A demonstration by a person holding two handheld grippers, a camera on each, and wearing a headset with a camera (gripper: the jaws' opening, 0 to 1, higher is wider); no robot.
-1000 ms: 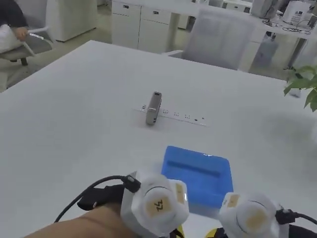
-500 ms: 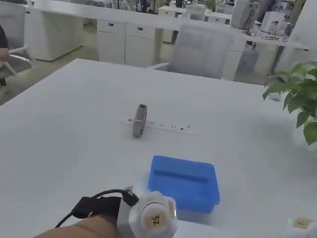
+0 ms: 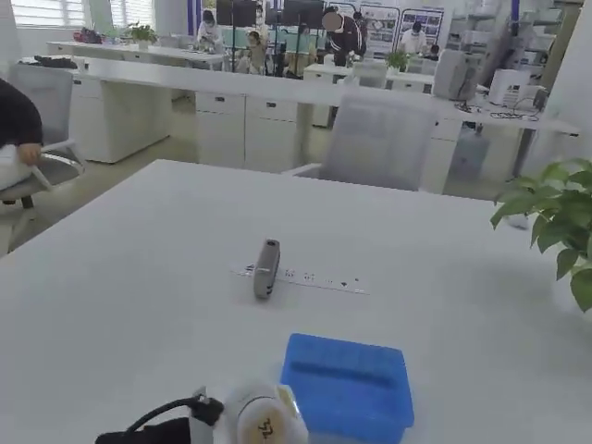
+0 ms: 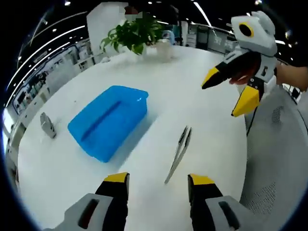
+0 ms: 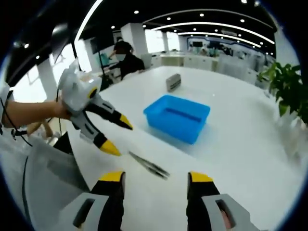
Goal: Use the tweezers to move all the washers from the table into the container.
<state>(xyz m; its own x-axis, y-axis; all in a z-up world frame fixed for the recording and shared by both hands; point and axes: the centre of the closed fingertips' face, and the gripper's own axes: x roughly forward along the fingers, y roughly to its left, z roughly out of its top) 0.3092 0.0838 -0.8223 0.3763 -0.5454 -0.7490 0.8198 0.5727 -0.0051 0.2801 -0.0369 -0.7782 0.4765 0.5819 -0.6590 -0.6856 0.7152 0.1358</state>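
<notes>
Tweezers of slim silver metal (image 4: 178,153) lie flat on the white table (image 4: 168,91), near the blue rectangular plastic container (image 4: 108,122). The left gripper (image 4: 158,179) and right gripper (image 5: 156,177) hover nearby, jaws spread wide, gripping nothing.

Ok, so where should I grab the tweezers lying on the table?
Probably mid-length, from above: the tweezers lie flat on the table, long and thin, so the open left gripper could close across their narrow width.
</notes>
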